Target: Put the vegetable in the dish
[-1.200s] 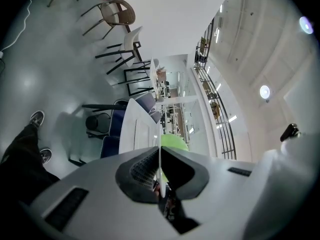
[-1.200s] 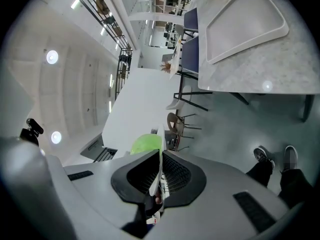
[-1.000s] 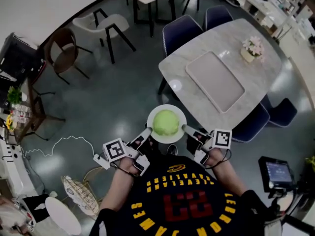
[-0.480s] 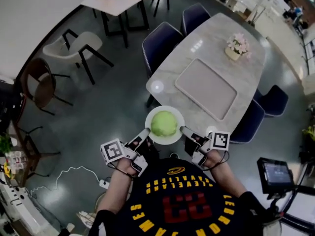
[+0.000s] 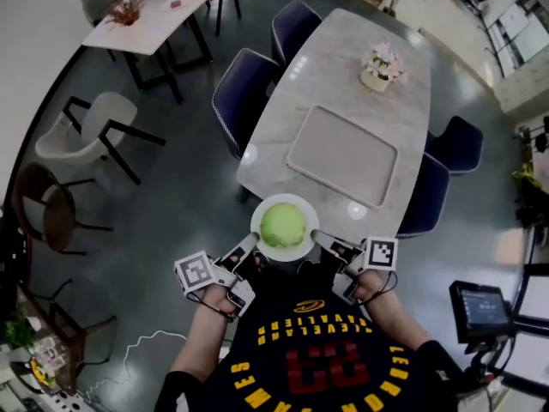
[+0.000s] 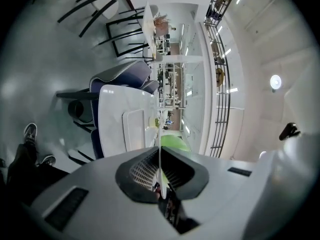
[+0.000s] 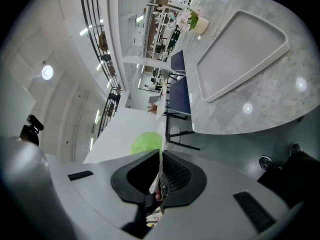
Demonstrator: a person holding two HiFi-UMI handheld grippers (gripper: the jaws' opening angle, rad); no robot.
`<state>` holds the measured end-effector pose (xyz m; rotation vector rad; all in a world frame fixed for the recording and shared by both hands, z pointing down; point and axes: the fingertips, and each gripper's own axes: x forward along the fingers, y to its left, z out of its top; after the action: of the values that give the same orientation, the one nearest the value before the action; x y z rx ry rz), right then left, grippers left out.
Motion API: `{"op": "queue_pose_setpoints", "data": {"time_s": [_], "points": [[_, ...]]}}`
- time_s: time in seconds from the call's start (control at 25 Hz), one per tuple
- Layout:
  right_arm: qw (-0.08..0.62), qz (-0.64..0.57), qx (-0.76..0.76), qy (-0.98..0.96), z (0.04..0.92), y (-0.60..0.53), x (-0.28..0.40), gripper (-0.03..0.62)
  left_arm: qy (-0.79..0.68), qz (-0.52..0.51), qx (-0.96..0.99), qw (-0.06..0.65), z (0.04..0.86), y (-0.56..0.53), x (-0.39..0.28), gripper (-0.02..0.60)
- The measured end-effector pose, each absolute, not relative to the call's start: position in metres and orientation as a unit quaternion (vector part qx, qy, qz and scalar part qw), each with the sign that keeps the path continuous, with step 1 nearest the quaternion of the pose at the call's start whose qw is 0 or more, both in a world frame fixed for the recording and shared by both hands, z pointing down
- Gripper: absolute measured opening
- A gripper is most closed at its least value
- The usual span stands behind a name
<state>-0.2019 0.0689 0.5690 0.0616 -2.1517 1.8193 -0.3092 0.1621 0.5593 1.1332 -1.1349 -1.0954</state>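
A round green vegetable (image 5: 283,224) rests on a white dish (image 5: 297,253) that hangs in the air just in front of the person's chest. My left gripper (image 5: 249,243) is shut on the dish's left rim and my right gripper (image 5: 319,237) is shut on its right rim. In the left gripper view the dish (image 6: 159,156) shows edge-on between the jaws of the left gripper (image 6: 160,179), with the vegetable (image 6: 175,141) beyond. The right gripper view has the same thin dish edge (image 7: 161,160) pinched in the right gripper (image 7: 160,176), and the vegetable (image 7: 146,143) sits to its left.
A marble table (image 5: 343,75) stands right ahead of the dish, carrying a grey tray (image 5: 343,154) and a flower pot (image 5: 380,65). Dark blue chairs (image 5: 240,88) (image 5: 426,197) flank it. A white table (image 5: 146,14) and a white chair (image 5: 90,123) are at the left.
The person has walked toward the marble table, whose near edge now lies just beyond the dish. Both grippers keep their hold on the dish, and the vegetable has not shifted on it.
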Motion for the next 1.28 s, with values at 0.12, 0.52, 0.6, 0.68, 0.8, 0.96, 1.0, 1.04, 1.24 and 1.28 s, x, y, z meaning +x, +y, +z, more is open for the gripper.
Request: {"op": "queue_pose_setpoints", "data": {"time_s": [0.12, 0.52, 0.6, 0.68, 0.8, 0.96, 1.0, 1.04, 1.24, 1.28], "points": [[0.138, 0.642, 0.043, -0.753, 0.571, 0.055, -0.197, 0.017, -0.463, -0.451, 0.492, 0.583, 0.562, 0.142, -0.308, 0.012], [0.105, 0.653, 0.069, -0.747, 0.577, -0.024, -0.197, 0.017, -0.433, -0.453, 0.503, 0.595, 0.545, 0.055, -0.31, 0.012], [0.098, 0.642, 0.049, -0.759, 0.569, -0.021, -0.211, 0.017, -0.469, -0.414, 0.515, 0.585, 0.552, 0.064, -0.326, 0.012], [0.091, 0.634, 0.033, -0.767, 0.562, -0.02, -0.225, 0.017, -0.486, -0.397, 0.517, 0.581, 0.553, 0.068, -0.339, 0.012], [0.086, 0.644, 0.042, -0.759, 0.562, -0.047, -0.225, 0.017, -0.487, -0.39, 0.526, 0.578, 0.55, 0.038, -0.342, 0.012], [0.081, 0.646, 0.06, -0.757, 0.568, -0.112, -0.206, 0.017, -0.483, -0.375, 0.535, 0.583, 0.553, -0.029, -0.329, 0.012], [0.082, 0.64, 0.064, -0.761, 0.57, -0.122, -0.202, 0.017, -0.479, -0.375, 0.538, 0.584, 0.553, -0.04, -0.325, 0.012], [0.083, 0.632, 0.067, -0.767, 0.572, -0.131, -0.197, 0.017, -0.475, -0.373, 0.539, 0.587, 0.552, -0.048, -0.322, 0.012], [0.051, 0.659, 0.08, -0.746, 0.569, -0.161, -0.181, 0.017, -0.463, -0.361, 0.544, 0.599, 0.548, -0.087, -0.307, 0.012], [0.048, 0.659, 0.083, -0.746, 0.569, -0.167, -0.177, 0.017, -0.46, -0.359, 0.547, 0.6, 0.547, -0.094, -0.303, 0.012]]}}
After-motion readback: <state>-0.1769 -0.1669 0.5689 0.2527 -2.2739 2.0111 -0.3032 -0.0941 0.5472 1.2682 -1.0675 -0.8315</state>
